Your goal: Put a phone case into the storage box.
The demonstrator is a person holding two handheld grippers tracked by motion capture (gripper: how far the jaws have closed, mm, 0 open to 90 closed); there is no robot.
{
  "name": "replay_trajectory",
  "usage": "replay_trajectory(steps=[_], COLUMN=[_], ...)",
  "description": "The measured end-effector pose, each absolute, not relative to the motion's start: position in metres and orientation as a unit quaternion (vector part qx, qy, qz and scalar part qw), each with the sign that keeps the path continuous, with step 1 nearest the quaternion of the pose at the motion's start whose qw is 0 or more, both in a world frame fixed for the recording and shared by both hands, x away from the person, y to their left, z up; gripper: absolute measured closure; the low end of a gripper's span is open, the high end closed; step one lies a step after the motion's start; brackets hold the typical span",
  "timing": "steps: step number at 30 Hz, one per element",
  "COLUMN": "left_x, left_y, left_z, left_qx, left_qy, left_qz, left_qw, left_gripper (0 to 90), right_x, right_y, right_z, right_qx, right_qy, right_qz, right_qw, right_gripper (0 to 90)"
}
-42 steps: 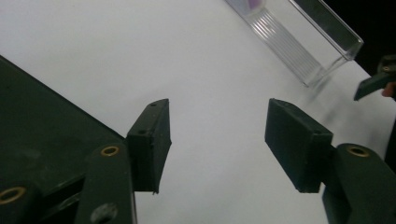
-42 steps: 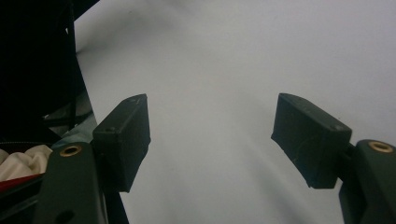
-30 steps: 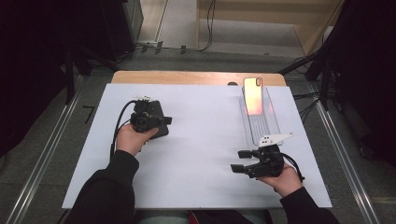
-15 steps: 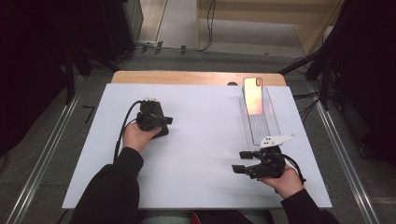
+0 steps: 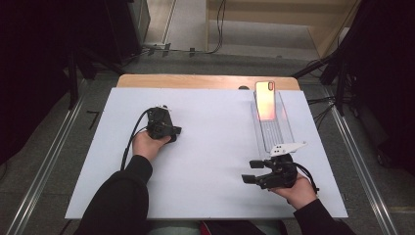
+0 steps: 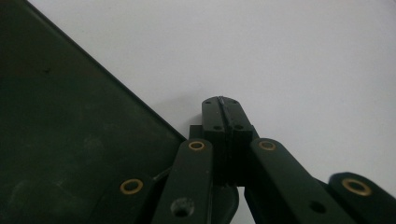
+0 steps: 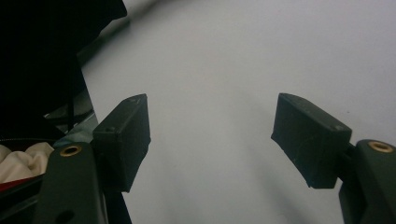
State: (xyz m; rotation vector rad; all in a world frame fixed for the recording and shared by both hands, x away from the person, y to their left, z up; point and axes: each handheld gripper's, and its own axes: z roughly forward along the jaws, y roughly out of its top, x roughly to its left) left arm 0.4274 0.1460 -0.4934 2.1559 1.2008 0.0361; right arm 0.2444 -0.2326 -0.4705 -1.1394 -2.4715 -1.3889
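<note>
In the high view my left gripper (image 5: 170,129) sits low over the left half of the white table top (image 5: 215,147), held by a hand in a black sleeve. Its own view has the two black jaws pressed together at the tips, left gripper (image 6: 221,103), with nothing between them. My right gripper (image 5: 248,172) rests near the front right of the table, jaws pointing left. They stand apart in its own view, right gripper (image 7: 212,126), with bare white surface between the pads (image 7: 126,130).
An orange-backed phone (image 5: 265,100) stands upright at the far end of a clear plastic holder (image 5: 274,132) on the right. A wooden strip (image 5: 195,81) borders the far edge. A dark, straight-edged surface (image 6: 70,140) lies left of the left jaws.
The left gripper has sunk toward the table and shifted a little to the right. The right gripper has stayed where it was.
</note>
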Motion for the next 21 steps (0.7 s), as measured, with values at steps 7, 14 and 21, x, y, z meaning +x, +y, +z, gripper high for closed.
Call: replay_trajectory(steps=[7,14,21], left_x=[0.422,0.414,0.408], left_y=[0.157,0.176,0.195], left_z=[-0.491,-0.490,-0.488], left_qx=[0.831,0.822,0.816], left_qy=[0.457,0.473,0.486], left_qz=[0.007,0.002,-0.003], left_qw=[0.317,0.316,0.312], left_gripper=[90.0,89.9,89.9], right_x=[0.246,0.250,0.253], right_y=[-0.232,-0.225,-0.223], right_z=[-0.470,-0.469,-0.468], right_qx=[-0.368,-0.358,-0.350], right_qy=[-0.810,-0.814,-0.817], right_qz=[-0.455,-0.456,-0.455], right_qw=[0.042,0.047,0.046], right_gripper=[25.9,25.9,25.9])
